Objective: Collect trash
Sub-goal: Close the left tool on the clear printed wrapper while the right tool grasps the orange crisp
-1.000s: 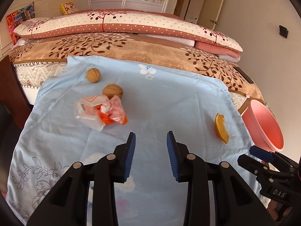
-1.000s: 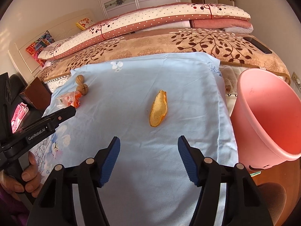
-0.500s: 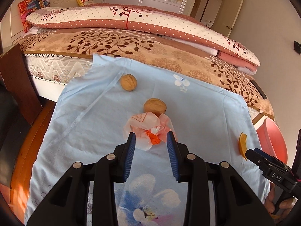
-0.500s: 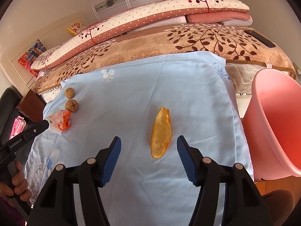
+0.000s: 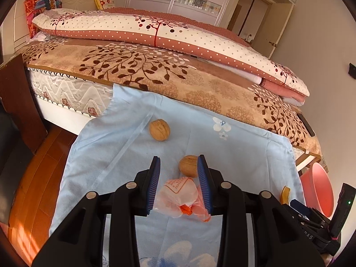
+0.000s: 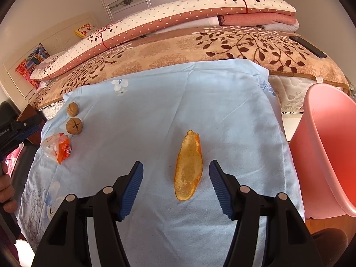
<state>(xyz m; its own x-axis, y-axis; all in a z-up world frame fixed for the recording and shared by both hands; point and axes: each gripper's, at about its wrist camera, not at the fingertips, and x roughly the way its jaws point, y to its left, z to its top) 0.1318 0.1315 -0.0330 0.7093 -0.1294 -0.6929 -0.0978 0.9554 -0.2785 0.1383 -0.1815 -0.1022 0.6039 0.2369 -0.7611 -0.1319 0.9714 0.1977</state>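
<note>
The crumpled see-through plastic wrapper with orange bits (image 5: 181, 197) lies on the light blue cloth (image 5: 106, 146) between the left gripper's (image 5: 179, 183) spread jaws, unpinched. The long orange peel (image 6: 188, 165) lies between the right gripper's (image 6: 175, 183) wide jaws.

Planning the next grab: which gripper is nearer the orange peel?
Right. The right gripper has the orange peel between its open jaws; the left gripper is across the cloth, around the plastic wrapper.
</note>
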